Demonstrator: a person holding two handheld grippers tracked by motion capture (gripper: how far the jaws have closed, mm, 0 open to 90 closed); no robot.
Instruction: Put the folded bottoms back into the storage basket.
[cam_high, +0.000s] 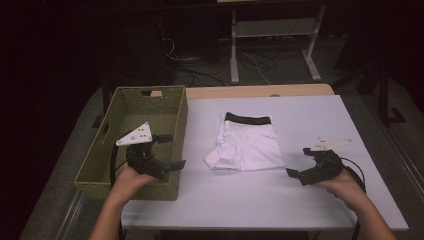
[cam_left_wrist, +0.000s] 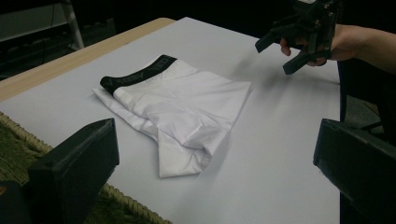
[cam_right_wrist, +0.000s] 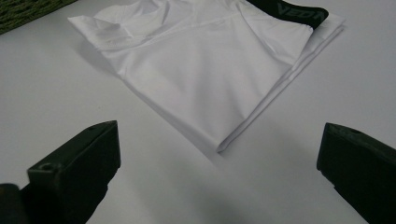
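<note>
A folded pair of white underwear (cam_high: 248, 144) with a black waistband lies flat in the middle of the white table (cam_high: 300, 200). My left gripper (cam_high: 171, 151) is held open over the right wall of a green woven basket (cam_high: 100, 165), left of the garment, with nothing between its jaws. My right gripper (cam_high: 298, 162) is open just right of the garment's near right corner, also holding nothing. In the left gripper view the underwear (cam_left_wrist: 175, 109) lies ahead and the right gripper (cam_left_wrist: 280, 53) hangs beyond it. In the right gripper view the underwear (cam_right_wrist: 205, 60) lies ahead between the wide jaws.
The basket sits on the table's left edge with a handle slot in its far wall. A strip of wooden tabletop (cam_high: 260, 91) shows along the far edge. Behind the table stand a white metal frame (cam_high: 272, 45) and cables on the floor.
</note>
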